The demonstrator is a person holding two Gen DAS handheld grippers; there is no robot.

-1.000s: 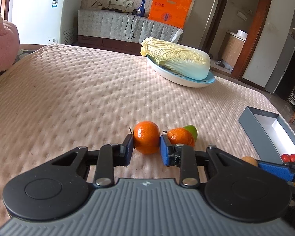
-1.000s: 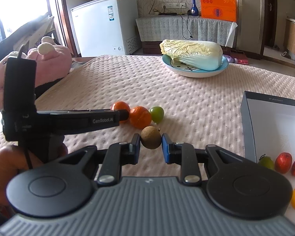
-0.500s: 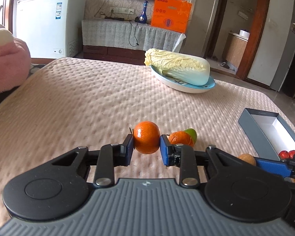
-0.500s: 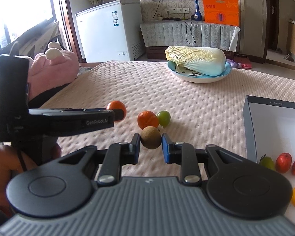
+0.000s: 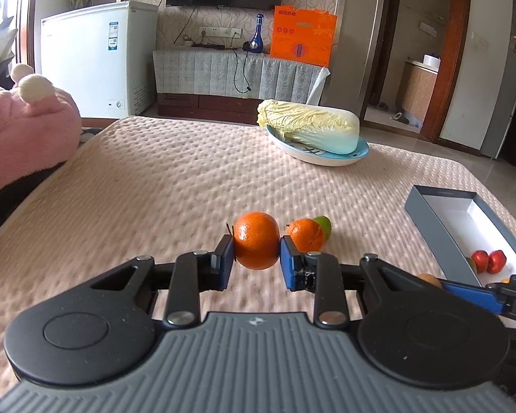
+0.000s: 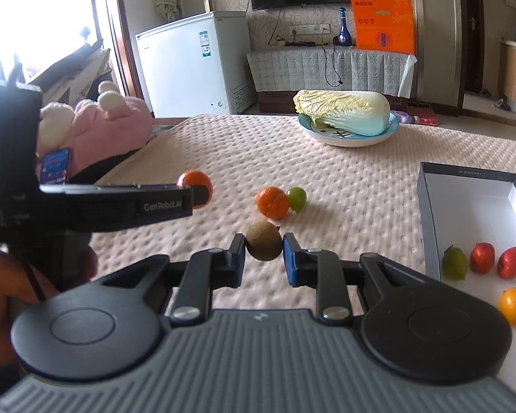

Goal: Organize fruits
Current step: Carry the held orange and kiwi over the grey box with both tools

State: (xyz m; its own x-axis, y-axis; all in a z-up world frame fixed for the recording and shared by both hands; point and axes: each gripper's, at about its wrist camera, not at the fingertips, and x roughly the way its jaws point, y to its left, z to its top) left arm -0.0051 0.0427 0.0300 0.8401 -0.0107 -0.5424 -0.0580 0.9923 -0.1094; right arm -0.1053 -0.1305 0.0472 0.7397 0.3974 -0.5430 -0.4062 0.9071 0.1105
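The left gripper (image 5: pixel 257 261) has its two fingers pressed against the sides of a tangerine (image 5: pixel 256 240), held up off the pink quilted table cover (image 5: pixel 161 186). The blue pads (image 5: pixel 287 261) meet it at its widest part, which looks the right place: the fruit is round, light and a bit soft under a loose, dimpled skin, so a grip across the middle should hold without much squeeze, and more pressure would likely bruise it.

Just beyond the right-hand finger, a second tangerine (image 5: pixel 306 234) and a green lime-like fruit (image 5: pixel 324 226) sit touching each other on the cover, waiting.

The right gripper (image 6: pixel 264 255) is closed on a small brown round fruit (image 6: pixel 264 240), possibly a longan, also pinched at its middle. It seems hard-shelled, dry and very light, so it may pop out if squeezed off-centre.

To the right of those fingers lies the open grey box (image 6: pixel 430 220), with a green fruit (image 6: pixel 454 263), two red ones (image 6: pixel 482 257) and a yellow-orange one (image 6: pixel 514 305) already inside. Both held fruits probably belong there.
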